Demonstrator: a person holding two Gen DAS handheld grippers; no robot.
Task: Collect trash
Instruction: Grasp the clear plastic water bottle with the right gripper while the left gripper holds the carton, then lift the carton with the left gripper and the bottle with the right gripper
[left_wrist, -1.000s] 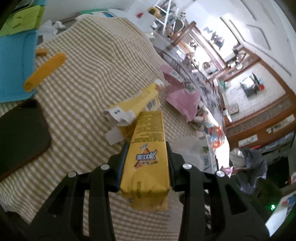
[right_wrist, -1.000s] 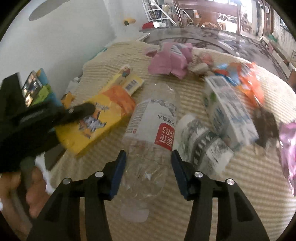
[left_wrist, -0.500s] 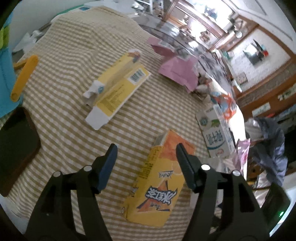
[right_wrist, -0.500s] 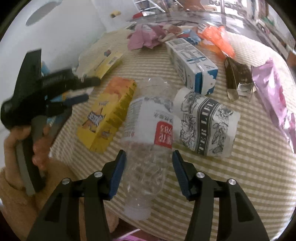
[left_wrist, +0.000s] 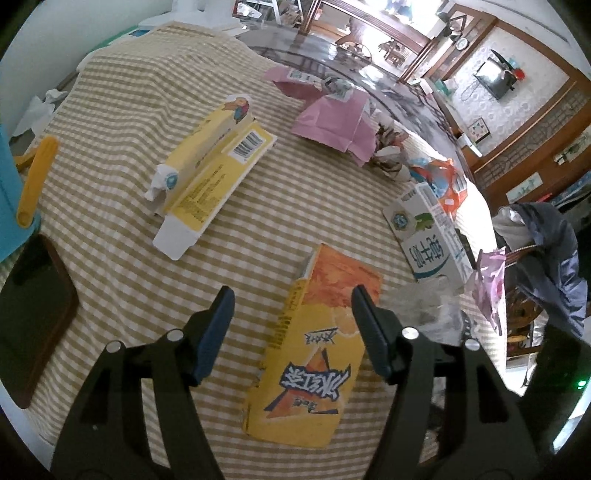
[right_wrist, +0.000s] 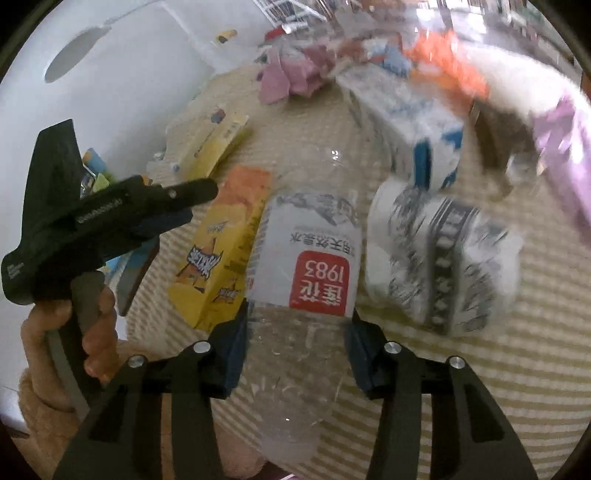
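Observation:
My left gripper (left_wrist: 291, 314) is open and empty, hovering just above and left of a yellow-orange drink carton (left_wrist: 314, 350) that lies flat on the checked tablecloth (left_wrist: 147, 110). My right gripper (right_wrist: 295, 332) is shut on a clear plastic water bottle (right_wrist: 306, 266) with a red-and-white label, its fingers pressing both sides. The same carton (right_wrist: 221, 251) lies left of the bottle. The left gripper (right_wrist: 140, 206) also shows in the right wrist view, held by a hand.
A flattened yellow box (left_wrist: 214, 162), pink paper (left_wrist: 332, 118), a white milk carton (left_wrist: 428, 236), an orange wrapper (left_wrist: 443, 177) and a patterned paper cup (right_wrist: 439, 258) lie on the table. A dark tray (left_wrist: 29, 310) and a yellow spoon (left_wrist: 35, 181) sit at the left.
My left gripper let go of the yellow carton, which now lies on the cloth, and opened wide. My right gripper closed on the bottle.

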